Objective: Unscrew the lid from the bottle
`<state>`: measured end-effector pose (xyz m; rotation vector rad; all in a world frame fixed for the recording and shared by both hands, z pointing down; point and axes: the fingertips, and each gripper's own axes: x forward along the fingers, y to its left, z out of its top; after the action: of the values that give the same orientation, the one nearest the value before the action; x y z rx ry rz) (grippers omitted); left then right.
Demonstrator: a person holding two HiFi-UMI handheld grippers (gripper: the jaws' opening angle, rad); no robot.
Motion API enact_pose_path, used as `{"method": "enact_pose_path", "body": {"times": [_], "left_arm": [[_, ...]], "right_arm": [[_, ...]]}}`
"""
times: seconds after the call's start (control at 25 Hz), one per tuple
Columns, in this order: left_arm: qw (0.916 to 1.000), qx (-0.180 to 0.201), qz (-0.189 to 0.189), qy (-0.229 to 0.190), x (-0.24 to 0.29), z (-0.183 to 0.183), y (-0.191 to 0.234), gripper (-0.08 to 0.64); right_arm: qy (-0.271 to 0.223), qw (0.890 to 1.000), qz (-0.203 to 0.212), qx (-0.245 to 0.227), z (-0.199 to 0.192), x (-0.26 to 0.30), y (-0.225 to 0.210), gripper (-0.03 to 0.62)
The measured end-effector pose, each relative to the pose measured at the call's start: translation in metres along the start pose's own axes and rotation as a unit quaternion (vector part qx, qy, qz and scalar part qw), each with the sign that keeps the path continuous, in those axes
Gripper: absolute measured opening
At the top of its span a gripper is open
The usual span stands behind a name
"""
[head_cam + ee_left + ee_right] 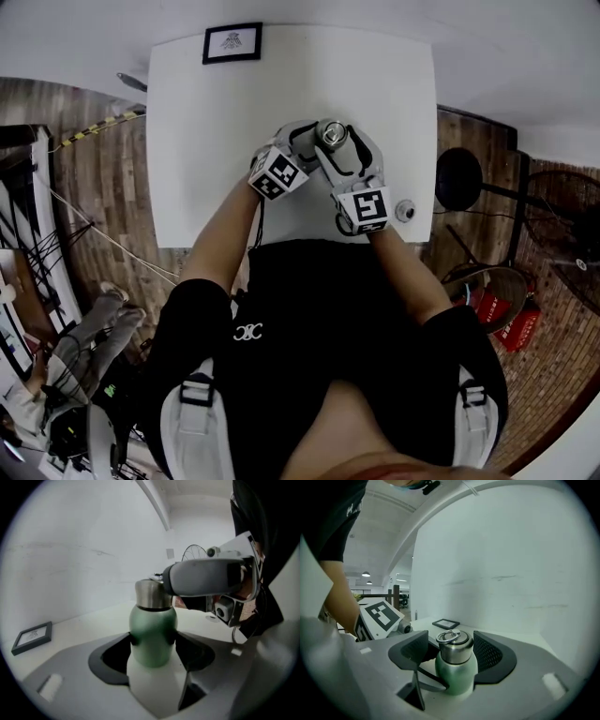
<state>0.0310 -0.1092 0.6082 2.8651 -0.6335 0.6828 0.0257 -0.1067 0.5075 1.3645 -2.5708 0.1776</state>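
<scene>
- Bottle (152, 634) first: green body, steel lid (453, 648), standing upright on the white table (187, 141), a little right of the middle.
- The lid sits on the neck, and a metal ring (449, 636) lies on its top.
- My left tongs (153, 645) are clamped on the green body below the shoulder, one dark pad pressed to each side. That's my hold.
- My right tongs (451, 654) come in from the other side at lid height. The lid stands between the two meshed pads, but they're spread wide with a dark gap showing on the left side, so there's no squeeze on it right now.
- In the left gripper view, the grey body of the right tongs runs in from the right and ends at the lid's upper edge. Whether it touches there, I can't tell.
- From the head view, both tongs meet at the bottle, with the left cube (278, 173) and the right cube (364, 208) on my side of it.
- A small round thing (405, 210) sits on the table just beside the right cube, near the table's right edge. It's too small for me to say what it is.
- A black frame (232, 42) lies at the far edge of the table, well apart from the bottle.
- Wooden floor (103, 178) all around the table.
</scene>
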Motion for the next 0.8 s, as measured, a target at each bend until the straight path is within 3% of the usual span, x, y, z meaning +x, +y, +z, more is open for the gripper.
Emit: {"method": "enact_pose_path", "body": {"times": [0.16, 0.36, 0.56, 0.68, 0.8], "left_arm": [[1.0, -0.004, 0.005, 0.001, 0.002, -0.001, 0.002, 0.354], [0.9999, -0.01, 0.007, -0.002, 0.003, 0.001, 0.003, 0.354], [1.0, -0.007, 0.002, 0.001, 0.002, -0.001, 0.003, 0.354], [1.0, -0.007, 0.001, -0.002, 0.001, -0.001, 0.003, 0.354], [1.0, -0.001, -0.002, -0.002, 0.001, 0.001, 0.001, 0.354]], "right_arm": [[0.001, 0.998, -0.063, 0.001, -0.006, 0.013, -0.01, 0.276], [0.009, 0.998, -0.062, -0.005, -0.006, 0.015, -0.012, 0.262], [0.012, 1.0, 0.003, -0.016, -0.007, 0.014, -0.01, 0.258], [0.016, 0.997, 0.07, -0.035, -0.006, 0.015, -0.008, 0.258], [0.025, 0.986, 0.149, -0.064, -0.005, 0.011, -0.005, 0.258]]}}
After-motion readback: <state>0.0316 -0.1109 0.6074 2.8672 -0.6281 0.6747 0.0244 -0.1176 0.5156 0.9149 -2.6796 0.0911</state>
